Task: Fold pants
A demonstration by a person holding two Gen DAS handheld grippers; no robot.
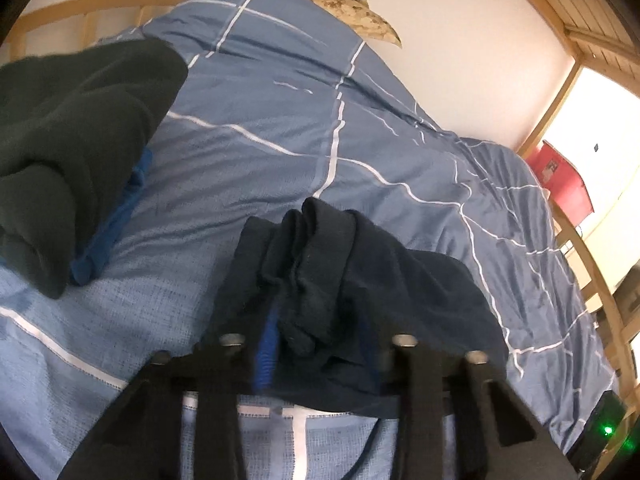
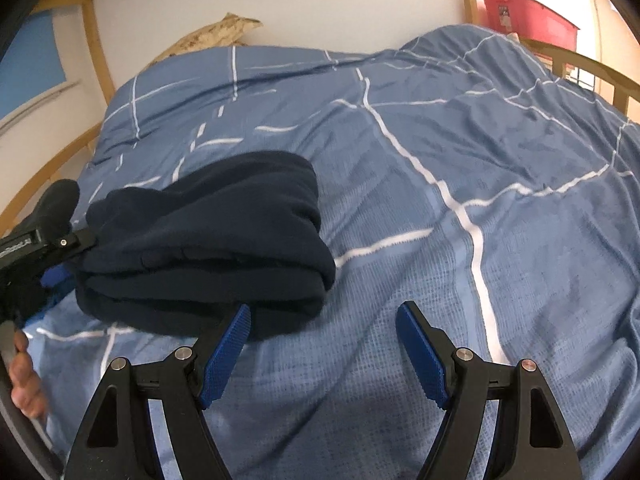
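Note:
Dark navy pants (image 2: 208, 236) lie folded in a thick bundle on the blue checked bed cover (image 2: 440, 200). My left gripper (image 1: 316, 344) is shut on one end of the pants (image 1: 320, 272), whose bunched fabric hides its blue pads. In the right wrist view the left gripper (image 2: 60, 252) holds the bundle's left end. My right gripper (image 2: 324, 332) is open and empty just in front of the bundle, its left pad (image 2: 228, 352) near the fabric edge.
A dark green garment (image 1: 68, 132) over a blue one (image 1: 116, 216) lies at the left. Wooden bed rails (image 2: 580, 68) and a white wall ring the bed. A red bin (image 2: 528, 16) stands beyond the far corner. A patterned pillow (image 2: 216, 36) is by the wall.

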